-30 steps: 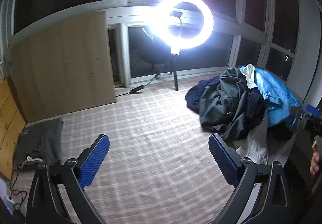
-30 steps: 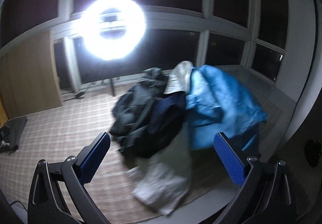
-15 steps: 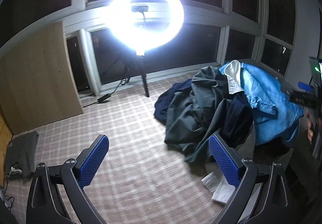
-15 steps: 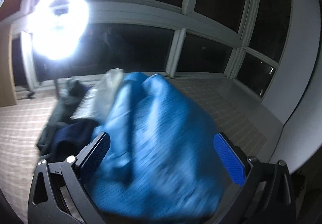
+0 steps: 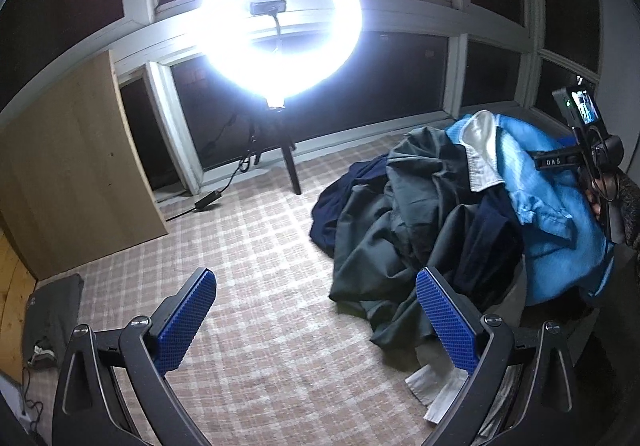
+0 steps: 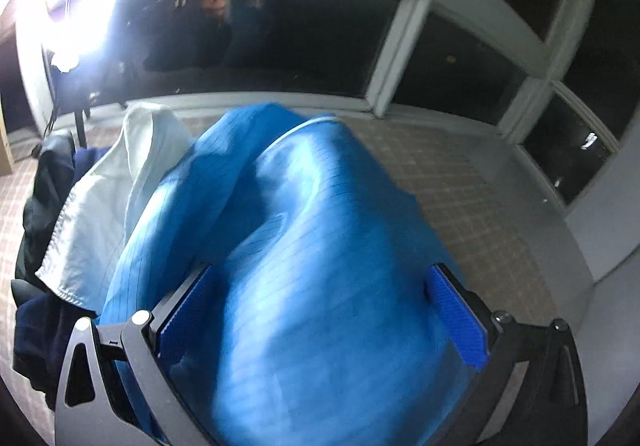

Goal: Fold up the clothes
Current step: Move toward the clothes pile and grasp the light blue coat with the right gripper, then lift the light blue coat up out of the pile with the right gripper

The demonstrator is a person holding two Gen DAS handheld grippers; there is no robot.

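At about 8 o'clock in my left view, a folded dark grey garment (image 5: 54,320) lies on the checked carpet (image 5: 256,278) beside a wooden panel (image 5: 76,169). At 12 o'clock a ring light (image 5: 280,27) on a tripod shines very bright in front of the dark windows.

My left gripper (image 5: 316,320) is spread wide, with nothing between its blue pads (image 5: 186,320). It hangs over bare carpet and touches no cloth. Its right pad sits in front of the near edge of the pile of clothes (image 5: 440,221), but I cannot tell if it touches.

The pile is at about 3 o'clock in this view: a grey-green garment (image 5: 396,213) in front, a navy one (image 5: 486,242), a white piece (image 5: 482,151) on top, and the blue garment (image 5: 556,221) on the far right. At the right edge I see my right hand (image 5: 600,191) on the handle of the other tool, above the blue garment.

In my right view the white piece (image 6: 108,201) is at 9 o'clock and the blue garment (image 6: 304,266) fills the centre. My right gripper (image 6: 320,326) is also wide apart, and the blue cloth bulges between its two pads (image 6: 460,320), covering part of the left one. The pads are not pressed on the cloth, so this is no grasp, only the fabric lying in the open gap. This view is blurred.
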